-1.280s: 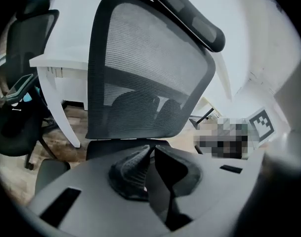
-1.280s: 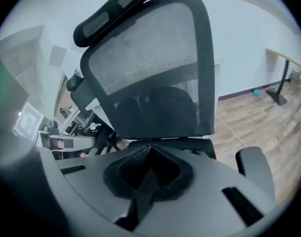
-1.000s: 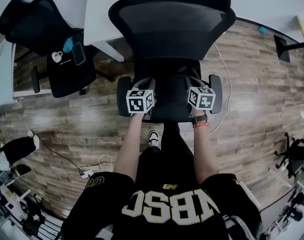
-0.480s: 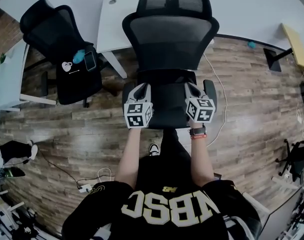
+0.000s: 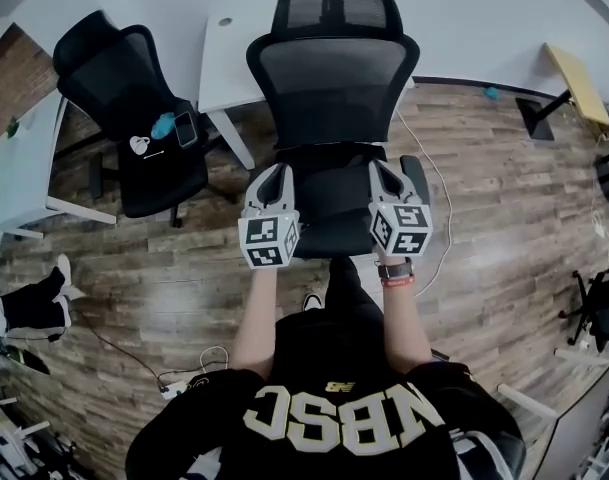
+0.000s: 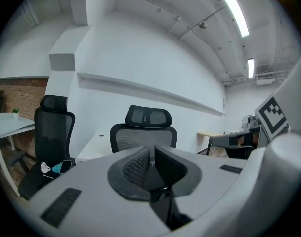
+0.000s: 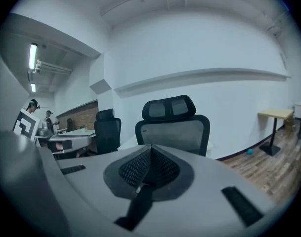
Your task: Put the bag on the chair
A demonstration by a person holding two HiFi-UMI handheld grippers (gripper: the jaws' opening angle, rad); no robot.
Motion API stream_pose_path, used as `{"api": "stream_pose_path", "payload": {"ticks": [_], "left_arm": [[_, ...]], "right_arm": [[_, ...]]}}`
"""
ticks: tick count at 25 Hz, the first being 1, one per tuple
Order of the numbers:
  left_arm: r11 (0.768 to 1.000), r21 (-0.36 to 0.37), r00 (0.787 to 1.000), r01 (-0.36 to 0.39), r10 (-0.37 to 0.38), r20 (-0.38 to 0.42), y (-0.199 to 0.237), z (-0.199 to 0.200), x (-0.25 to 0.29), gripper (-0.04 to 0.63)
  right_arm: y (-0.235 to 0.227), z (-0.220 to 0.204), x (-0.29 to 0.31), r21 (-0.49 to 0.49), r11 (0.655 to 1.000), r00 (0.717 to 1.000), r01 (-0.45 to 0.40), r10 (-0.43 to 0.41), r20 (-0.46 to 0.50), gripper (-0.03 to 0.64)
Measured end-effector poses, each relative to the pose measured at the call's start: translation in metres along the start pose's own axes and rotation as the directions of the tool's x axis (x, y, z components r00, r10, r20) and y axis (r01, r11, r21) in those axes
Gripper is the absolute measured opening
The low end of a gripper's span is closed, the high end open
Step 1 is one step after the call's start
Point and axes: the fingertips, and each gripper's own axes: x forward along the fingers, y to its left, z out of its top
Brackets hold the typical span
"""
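A black mesh office chair [image 5: 332,78] stands straight ahead of me, and its backrest also fills the left gripper view [image 6: 121,138] and the right gripper view [image 7: 173,128]. A dark, creased shape [image 5: 329,156], possibly the black bag, lies on the seat against the backrest; it is hard to tell from the black seat. My left gripper [image 5: 276,172] hovers over the seat's front left and my right gripper [image 5: 378,169] over its front right. The left gripper [image 6: 152,151] and the right gripper [image 7: 150,148] each have their pads together, and I see nothing held.
A second black chair [image 5: 134,98] at the left carries a phone [image 5: 184,128] and small items. A white desk [image 5: 227,58] stands behind the chair and a white table [image 5: 14,168] at far left. A cable [image 5: 441,218] runs over the wooden floor.
Both grippers have drawn back from over the seat toward its front edge. The head view has lifted, so the chair's headrest and more of the room show.
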Motion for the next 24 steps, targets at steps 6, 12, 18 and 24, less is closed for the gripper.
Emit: {"api": "stream_pose_path", "payload": {"ticks": [6, 12, 18, 24], "left_arm": [[0.999, 0.033, 0.999, 0.004, -0.005, 0.04, -0.01, 0.016, -0.019, 0.044], [0.998, 0.055, 0.998, 0.018, -0.021, 0.058, -0.019, 0.024, -0.024, 0.044], [0.999, 0.022, 0.998, 0.03, -0.031, 0.062, -0.022, 0.025, -0.022, 0.045], [1.0, -0.016, 1.0, 0.025, -0.025, 0.016, -0.014, 0.006, -0.007, 0.046]], "right_arm": [[0.002, 0.013, -0.02, -0.033, 0.999, 0.999, 0.02, -0.019, 0.04, 0.009], [0.005, 0.02, -0.03, -0.073, 0.997, 0.998, 0.033, -0.029, 0.063, 0.009], [0.003, 0.017, -0.033, -0.076, 0.997, 0.998, 0.033, -0.028, 0.065, 0.009], [-0.001, 0.004, -0.022, -0.079, 0.996, 0.999, 0.029, -0.026, 0.042, 0.011]]}}
